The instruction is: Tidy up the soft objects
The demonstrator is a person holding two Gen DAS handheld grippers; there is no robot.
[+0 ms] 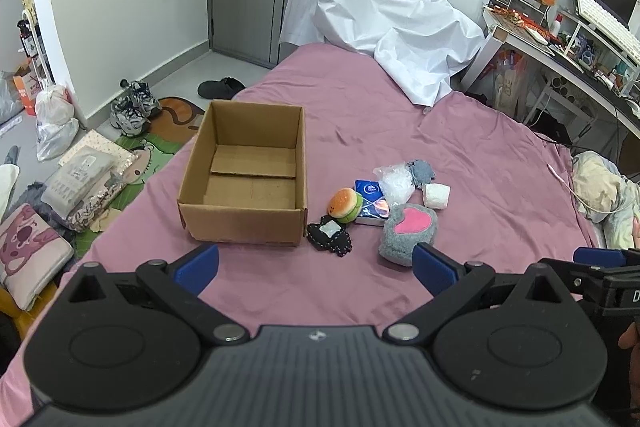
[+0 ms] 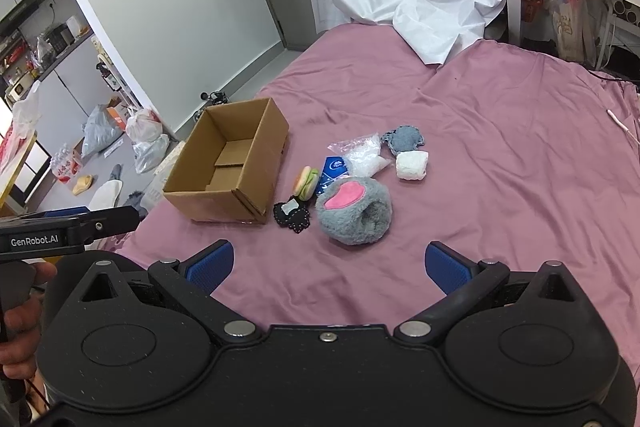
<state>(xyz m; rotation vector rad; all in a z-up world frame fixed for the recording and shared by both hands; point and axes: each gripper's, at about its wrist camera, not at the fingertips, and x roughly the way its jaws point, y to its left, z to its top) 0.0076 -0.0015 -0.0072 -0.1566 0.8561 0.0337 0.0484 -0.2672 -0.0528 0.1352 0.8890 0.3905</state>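
Nothing was packed yet: the box (image 1: 244, 183) sat empty on the bed (image 1: 480, 155), the soft things heaped just beside it. Both the left gripper (image 1: 316, 267) and right gripper (image 2: 328, 263) hung with fingers spread, holding nothing. Next likely called for grasping the near grey plush (image 2: 354, 211).

Even, bright light; fisheye-warped edges

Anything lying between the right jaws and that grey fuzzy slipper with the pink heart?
Nothing: only bare pink bedsheet lies between the open right gripper and the grey slipper, as the right wrist view shows.
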